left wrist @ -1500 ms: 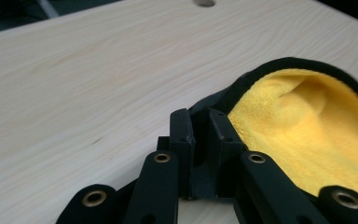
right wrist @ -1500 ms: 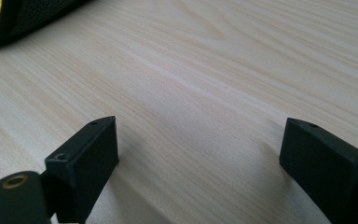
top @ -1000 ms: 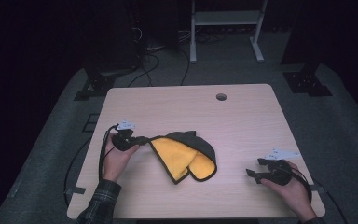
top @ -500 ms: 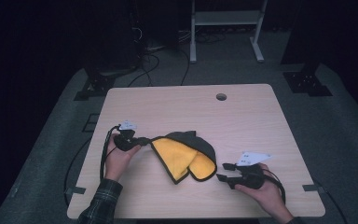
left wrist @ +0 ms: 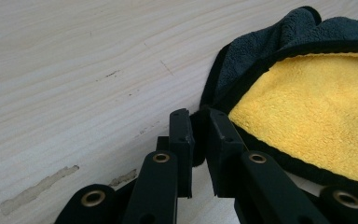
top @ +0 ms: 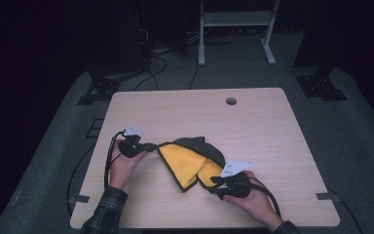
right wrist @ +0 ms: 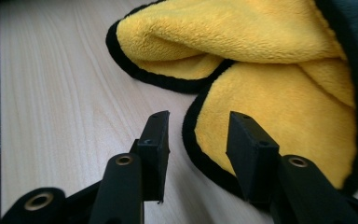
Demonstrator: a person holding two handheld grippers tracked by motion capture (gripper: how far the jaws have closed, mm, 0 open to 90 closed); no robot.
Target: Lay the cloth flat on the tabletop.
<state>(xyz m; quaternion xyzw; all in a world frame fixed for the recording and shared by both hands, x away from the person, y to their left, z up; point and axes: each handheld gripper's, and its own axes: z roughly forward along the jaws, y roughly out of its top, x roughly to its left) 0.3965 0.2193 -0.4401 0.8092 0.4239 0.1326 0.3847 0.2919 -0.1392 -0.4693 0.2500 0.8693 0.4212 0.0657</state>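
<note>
the soft yellow-and-grey microfibre cloth with black edging (top: 191, 163) lies rumpled near the middle of the pale wooden surface (top: 253, 126), yellow face up, grey side folded over behind. your left gripper (left wrist: 198, 133) is clamped on the cloth's black-bound corner at its left end; in the left gripper view the hem sits pinched between the two jaws, which stand nearly together. your right gripper (right wrist: 198, 135) has just been narrowing its jaws around the near right edge of the cloth: the black hem (right wrist: 191, 135) lies between them, yet the pads do not appear to press on it, so the jaws stand apart. to do this step well, it seems best that you slide the right gripper a little further onto the edge, so that the pads close on the hem and the plush behind it rather than on the binding alone, which could slip out; keep the lower jaw flat against the surface, and hold the left corner steady so the cloth does not bunch. no container stands on the surface, and nothing is stored in anything here.
</note>
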